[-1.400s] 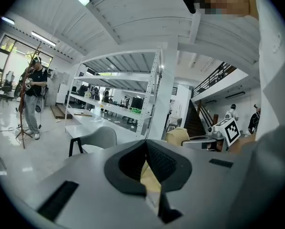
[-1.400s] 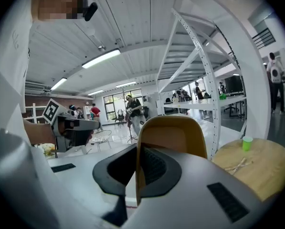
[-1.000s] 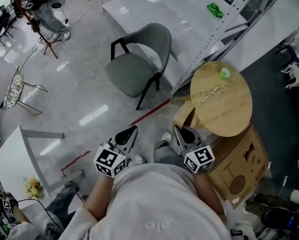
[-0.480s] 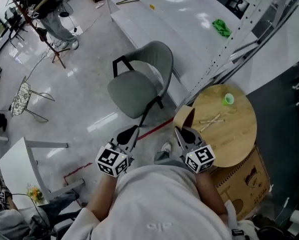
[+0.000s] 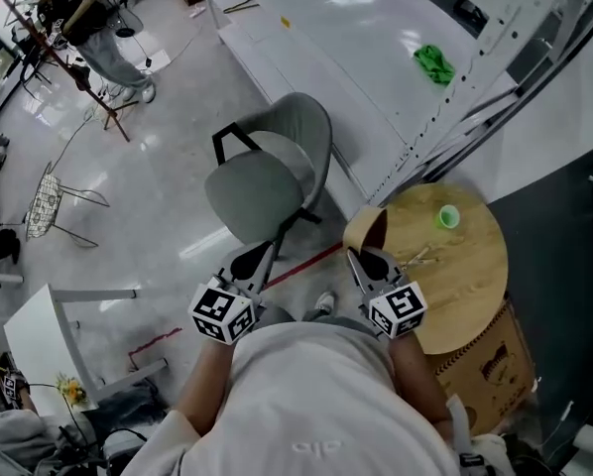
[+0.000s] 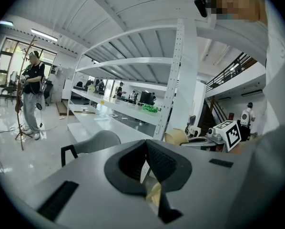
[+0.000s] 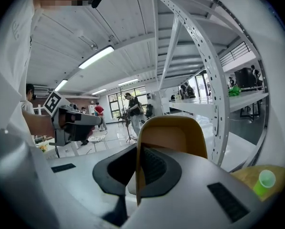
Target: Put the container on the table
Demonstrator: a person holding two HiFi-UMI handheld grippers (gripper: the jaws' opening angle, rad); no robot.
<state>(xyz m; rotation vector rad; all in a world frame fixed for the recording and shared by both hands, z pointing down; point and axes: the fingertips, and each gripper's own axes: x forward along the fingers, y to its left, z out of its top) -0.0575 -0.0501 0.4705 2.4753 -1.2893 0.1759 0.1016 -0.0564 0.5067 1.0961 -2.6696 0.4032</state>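
Right gripper (image 7: 137, 170) pinches wall of tan container (image 7: 173, 133).

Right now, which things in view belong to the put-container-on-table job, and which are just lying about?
Job: container, pinched in the right hand-held gripper; round wooden table.

Lying about: green cup and wooden sticks on that table, grey chair, cardboard box, green item on the white shelf.

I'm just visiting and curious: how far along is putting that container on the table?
Done: the right gripper grips the tan container by its rim. In hand: it hangs at the edge of the round wooden table, not resting on it. Left: set it down and let go.
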